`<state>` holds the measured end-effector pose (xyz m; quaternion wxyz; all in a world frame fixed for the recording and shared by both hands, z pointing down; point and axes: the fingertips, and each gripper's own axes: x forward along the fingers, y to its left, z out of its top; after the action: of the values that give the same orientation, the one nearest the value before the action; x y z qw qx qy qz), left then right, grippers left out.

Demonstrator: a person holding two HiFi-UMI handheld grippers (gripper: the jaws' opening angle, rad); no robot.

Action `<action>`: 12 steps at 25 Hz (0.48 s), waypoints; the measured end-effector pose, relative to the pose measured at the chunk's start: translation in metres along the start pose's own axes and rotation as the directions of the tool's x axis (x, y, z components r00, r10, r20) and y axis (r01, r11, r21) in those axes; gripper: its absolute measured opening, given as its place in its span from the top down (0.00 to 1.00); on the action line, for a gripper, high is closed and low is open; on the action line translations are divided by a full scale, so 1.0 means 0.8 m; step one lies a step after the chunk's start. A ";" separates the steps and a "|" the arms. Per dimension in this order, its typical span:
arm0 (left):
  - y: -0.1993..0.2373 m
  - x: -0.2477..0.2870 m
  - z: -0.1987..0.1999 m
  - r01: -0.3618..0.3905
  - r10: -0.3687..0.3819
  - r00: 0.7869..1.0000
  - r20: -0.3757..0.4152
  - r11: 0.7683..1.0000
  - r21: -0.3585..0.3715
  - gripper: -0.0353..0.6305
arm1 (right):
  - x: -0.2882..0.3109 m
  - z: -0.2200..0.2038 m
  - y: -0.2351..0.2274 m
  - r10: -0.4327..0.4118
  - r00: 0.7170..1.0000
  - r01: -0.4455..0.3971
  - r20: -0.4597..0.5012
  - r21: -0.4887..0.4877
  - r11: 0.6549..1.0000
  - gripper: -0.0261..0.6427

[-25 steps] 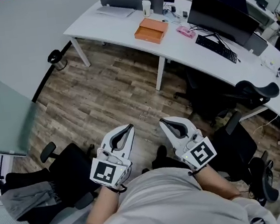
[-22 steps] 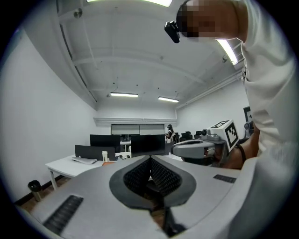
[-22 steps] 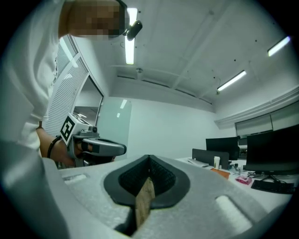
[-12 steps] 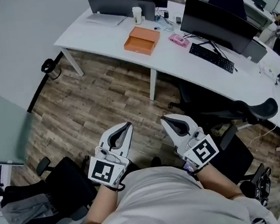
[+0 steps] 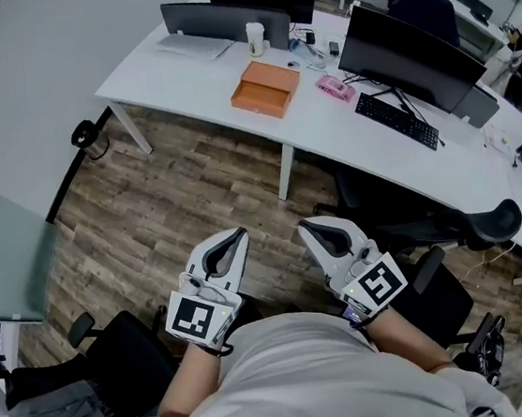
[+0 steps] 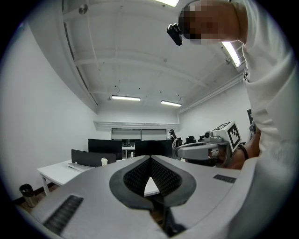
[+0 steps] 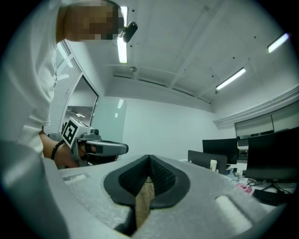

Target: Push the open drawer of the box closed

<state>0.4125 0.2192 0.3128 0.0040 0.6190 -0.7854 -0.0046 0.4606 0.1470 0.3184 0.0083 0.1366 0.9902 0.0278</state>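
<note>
You carry the left gripper (image 5: 236, 242) and right gripper (image 5: 309, 229) level at your waist, fingers pressed together on nothing, because the orange drawer box (image 5: 266, 89) sits well apart on the white desk (image 5: 168, 68), across the wooden floor (image 5: 193, 192).

Likely an office: desks (image 5: 168, 68), monitors (image 5: 406, 43), swivel chairs (image 5: 388, 206).
</note>
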 end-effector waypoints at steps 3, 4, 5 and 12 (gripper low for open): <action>0.028 0.010 -0.001 0.017 -0.017 1.000 -0.002 1.000 -0.011 0.95 | 0.025 -0.006 -0.012 -0.024 1.000 0.024 -0.010 0.014 1.000 0.96; 0.039 0.012 -0.001 0.022 -0.022 1.000 -0.004 1.000 -0.014 0.95 | 0.035 -0.008 -0.014 -0.030 0.999 0.031 -0.013 0.019 0.999 0.96; 0.050 0.014 -0.002 0.027 -0.027 1.000 -0.005 1.000 -0.016 0.95 | 0.046 -0.010 -0.016 -0.034 0.999 0.035 -0.017 0.023 0.999 0.96; 0.155 0.024 0.001 0.075 -0.075 0.997 0.002 0.997 -0.028 0.95 | 0.152 -0.013 -0.024 -0.065 0.997 0.066 -0.030 0.026 0.997 0.96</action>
<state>0.2874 0.2299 0.3133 0.0122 0.6481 -0.7613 -0.0162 0.3379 0.1610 0.3263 -0.0069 0.1037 0.9945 0.0162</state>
